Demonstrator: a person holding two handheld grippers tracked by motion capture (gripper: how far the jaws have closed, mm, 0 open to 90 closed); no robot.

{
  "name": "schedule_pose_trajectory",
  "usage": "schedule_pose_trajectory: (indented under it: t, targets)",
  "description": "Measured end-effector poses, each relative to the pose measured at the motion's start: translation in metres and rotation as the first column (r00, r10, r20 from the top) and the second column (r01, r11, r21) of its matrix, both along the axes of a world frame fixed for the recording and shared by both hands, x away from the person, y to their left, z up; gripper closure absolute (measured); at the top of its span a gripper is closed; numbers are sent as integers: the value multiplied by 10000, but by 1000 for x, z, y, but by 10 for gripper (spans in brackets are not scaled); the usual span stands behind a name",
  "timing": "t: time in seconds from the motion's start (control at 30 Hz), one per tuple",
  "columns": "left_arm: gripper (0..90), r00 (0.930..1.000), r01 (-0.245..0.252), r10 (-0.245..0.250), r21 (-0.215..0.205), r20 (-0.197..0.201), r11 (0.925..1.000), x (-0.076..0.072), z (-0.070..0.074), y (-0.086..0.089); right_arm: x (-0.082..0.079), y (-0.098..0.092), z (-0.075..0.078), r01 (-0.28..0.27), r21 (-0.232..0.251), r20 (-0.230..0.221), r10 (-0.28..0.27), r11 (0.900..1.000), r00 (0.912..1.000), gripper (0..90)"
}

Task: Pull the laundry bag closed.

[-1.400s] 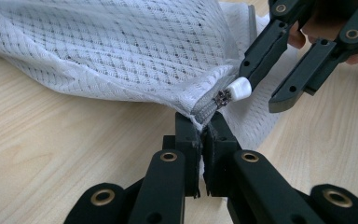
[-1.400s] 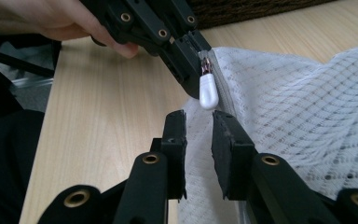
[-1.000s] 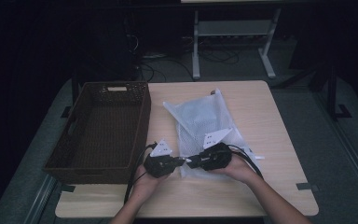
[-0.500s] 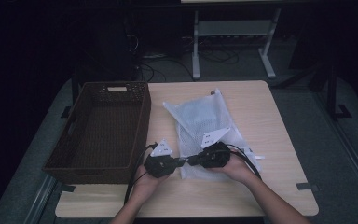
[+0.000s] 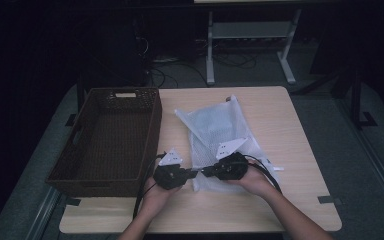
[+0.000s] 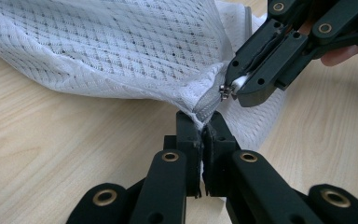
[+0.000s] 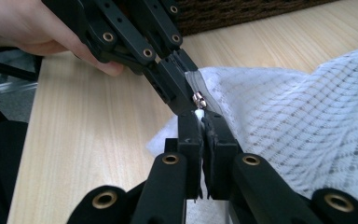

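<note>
A white mesh laundry bag [image 5: 220, 127] lies on the wooden table [image 5: 280, 115]. Both grippers meet at its near left corner. My left gripper [image 6: 201, 122] is shut on the bag's corner, at the end of the grey zipper [image 6: 207, 105]. My right gripper [image 7: 201, 119] faces it, shut on the white pull tab beside the metal slider [image 7: 198, 100]. In the high view the left gripper [image 5: 194, 174] and the right gripper [image 5: 206, 171] are nearly tip to tip. The rest of the bag [image 7: 298, 116] spreads flat behind them.
A dark woven basket [image 5: 152, 135] stands on the left side of the table, close to the left hand. Bare table lies to the right of the bag and along the front edge. Cables and metal frame legs [image 5: 210, 50] stand on the floor beyond the table.
</note>
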State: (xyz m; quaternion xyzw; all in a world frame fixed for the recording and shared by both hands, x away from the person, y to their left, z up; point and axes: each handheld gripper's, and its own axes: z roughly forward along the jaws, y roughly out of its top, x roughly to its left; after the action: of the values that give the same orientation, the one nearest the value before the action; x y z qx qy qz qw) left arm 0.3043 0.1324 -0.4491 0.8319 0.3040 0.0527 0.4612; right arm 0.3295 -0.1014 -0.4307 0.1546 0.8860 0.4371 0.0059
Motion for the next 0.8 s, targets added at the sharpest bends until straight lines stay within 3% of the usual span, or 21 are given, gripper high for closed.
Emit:
schedule_pose_trajectory:
  t: [0.8]
  targets:
    - [872, 9999, -140, 140, -30, -42, 9999, 0, 1, 2, 0, -5, 0, 104, -163, 250, -100, 9998, 9996, 864]
